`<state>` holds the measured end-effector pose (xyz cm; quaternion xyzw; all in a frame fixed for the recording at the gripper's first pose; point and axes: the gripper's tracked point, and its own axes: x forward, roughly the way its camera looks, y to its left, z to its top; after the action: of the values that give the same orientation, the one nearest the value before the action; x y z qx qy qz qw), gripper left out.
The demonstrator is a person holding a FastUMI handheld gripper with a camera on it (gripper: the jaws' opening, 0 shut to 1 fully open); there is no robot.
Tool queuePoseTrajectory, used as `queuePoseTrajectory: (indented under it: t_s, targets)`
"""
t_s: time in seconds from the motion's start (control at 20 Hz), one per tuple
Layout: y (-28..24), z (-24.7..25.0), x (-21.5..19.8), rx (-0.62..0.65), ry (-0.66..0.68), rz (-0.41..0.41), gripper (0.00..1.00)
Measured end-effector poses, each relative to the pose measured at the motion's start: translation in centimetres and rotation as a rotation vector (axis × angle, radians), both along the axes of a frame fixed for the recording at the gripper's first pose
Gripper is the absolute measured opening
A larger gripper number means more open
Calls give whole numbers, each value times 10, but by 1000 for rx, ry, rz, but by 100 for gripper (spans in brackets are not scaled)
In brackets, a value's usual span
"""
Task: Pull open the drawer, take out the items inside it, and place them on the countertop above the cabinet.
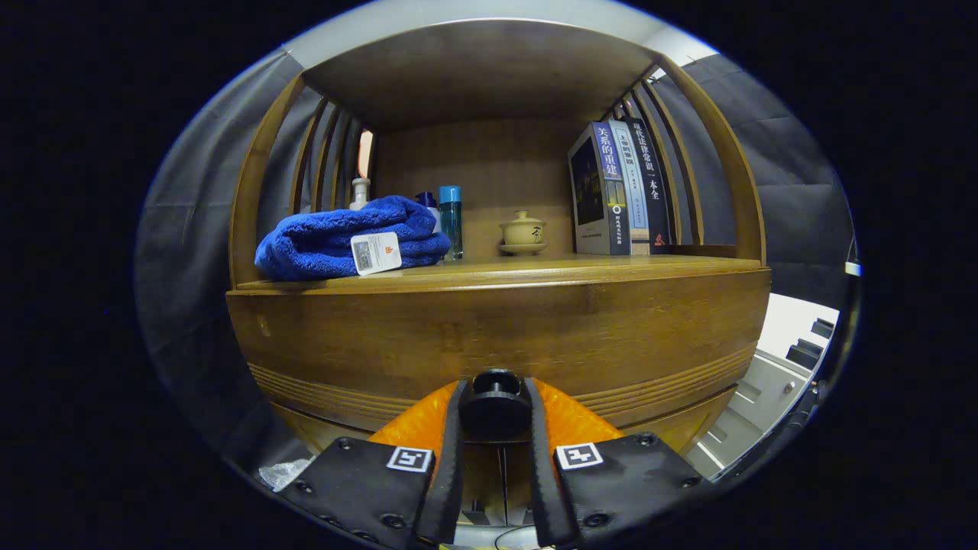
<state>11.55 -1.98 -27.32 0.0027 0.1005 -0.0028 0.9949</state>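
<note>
Wooden drawer [497,336] front fills the near field; gripper [495,412] fingers clamp its black knob [495,405], apparently touching both sides. Blue towel [351,237] lies on countertop [581,267].

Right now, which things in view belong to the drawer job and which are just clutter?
Job:
- drawer knob, gripper shut on it
- drawer front
- countertop

Lying about:
- blue towel
- bottles behind the towel
- lidded cup on its saucer
- books
</note>
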Motion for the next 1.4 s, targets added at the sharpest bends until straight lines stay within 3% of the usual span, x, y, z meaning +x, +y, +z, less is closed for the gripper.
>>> queuePoseTrajectory:
  t_s: [0.05,0.4,1.4]
  targets:
    - [-1,5,0,-7,7,2,40]
    - [1,2,-30,14,76,41,40]
    - [9,1,-164,18,191,128,39]
